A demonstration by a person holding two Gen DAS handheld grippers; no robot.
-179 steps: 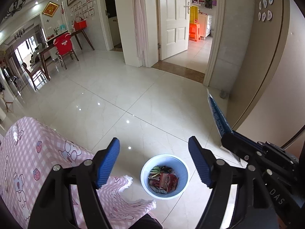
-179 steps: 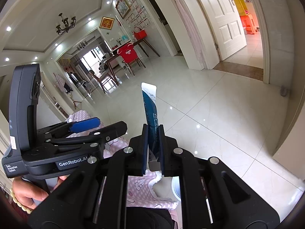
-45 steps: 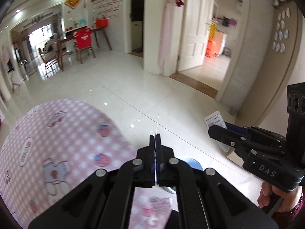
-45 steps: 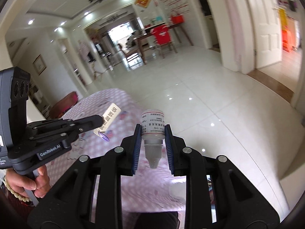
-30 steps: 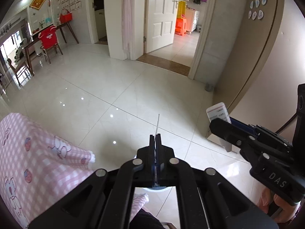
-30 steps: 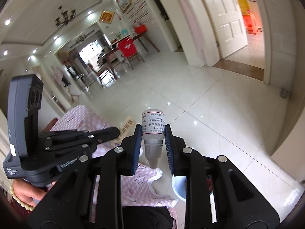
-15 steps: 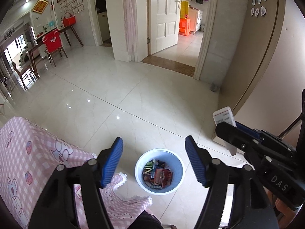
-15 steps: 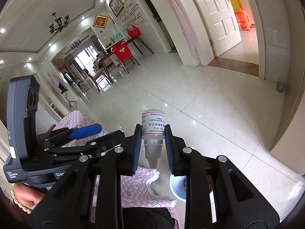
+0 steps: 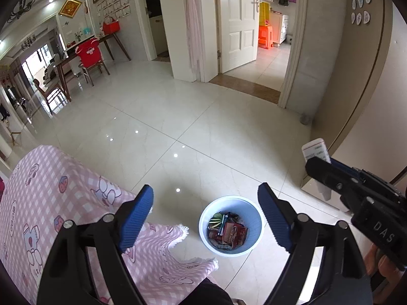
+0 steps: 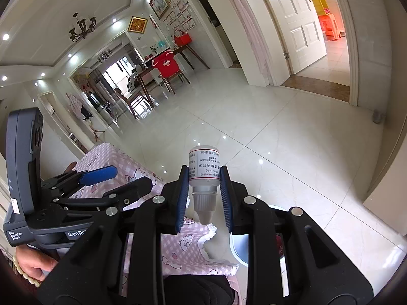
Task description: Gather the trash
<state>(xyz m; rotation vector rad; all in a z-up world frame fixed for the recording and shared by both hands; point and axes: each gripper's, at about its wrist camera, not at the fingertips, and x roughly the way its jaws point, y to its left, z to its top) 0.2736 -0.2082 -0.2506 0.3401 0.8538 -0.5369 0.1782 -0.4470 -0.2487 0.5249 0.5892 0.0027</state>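
A light blue trash bin (image 9: 203,225) stands on the tiled floor, holding several wrappers. My left gripper (image 9: 205,216) is open and empty, held high above the bin, which shows between its blue pads. My right gripper (image 10: 204,178) is shut on a small white dropper bottle (image 10: 204,170), held upside down with its cap pointing back at the camera. In the left wrist view the right gripper (image 9: 315,160) sits to the right of the bin with the bottle (image 9: 315,150) sticking out. The bin rim (image 10: 235,247) shows partly under the right gripper.
A table with a pink checked cartoon cloth (image 9: 51,203) lies to the left of the bin, its corner hanging close to it. A beige wall (image 9: 368,89) is at the right. Glossy floor tiles (image 9: 190,117) stretch toward an open white door (image 9: 241,20) and a dining table with a red chair (image 9: 89,53).
My left gripper was shut on a thin flat card and has opened; the card is gone from its jaws. The right gripper still holds the bottle, now nearer the bin.
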